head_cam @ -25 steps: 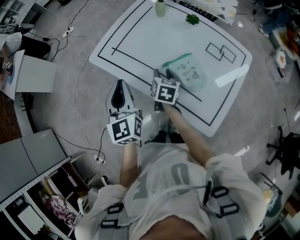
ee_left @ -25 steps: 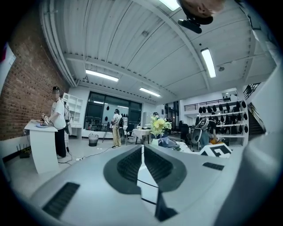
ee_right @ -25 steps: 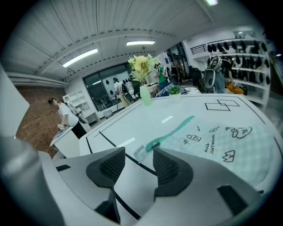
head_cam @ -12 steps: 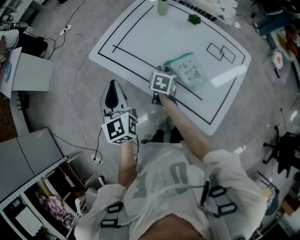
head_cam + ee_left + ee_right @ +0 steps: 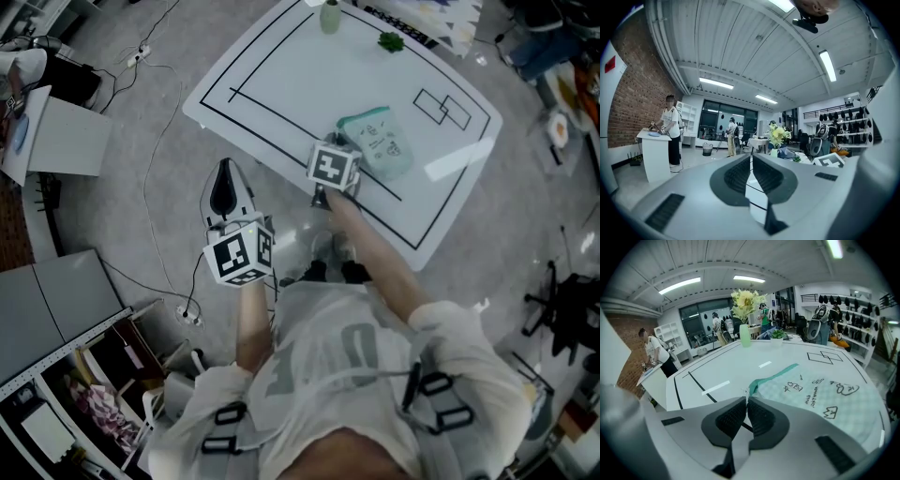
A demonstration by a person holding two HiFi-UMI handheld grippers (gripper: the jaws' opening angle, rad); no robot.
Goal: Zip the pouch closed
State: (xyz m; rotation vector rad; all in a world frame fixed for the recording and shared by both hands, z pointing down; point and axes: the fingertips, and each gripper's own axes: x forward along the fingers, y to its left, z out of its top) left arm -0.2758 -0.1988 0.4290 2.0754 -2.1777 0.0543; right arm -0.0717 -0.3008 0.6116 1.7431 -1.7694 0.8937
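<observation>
Your right gripper [image 5: 746,401] pinches the pouch's [image 5: 820,399] zipper tab [image 5: 741,392].
Its jaws have just been closing and now meet on that small tab at the teal zipper's near end. The pouch lies flat on the white table [image 5: 281,66]. Your left gripper [image 5: 751,161] hangs off the table's edge, jaws together, empty.

The tabletop [image 5: 272,89] lies bare and passable left of and beyond the pouch [image 5: 382,145], with a green vase [image 5: 329,17] and a small leafy sprig [image 5: 389,40] standing well apart at its far edge.
</observation>
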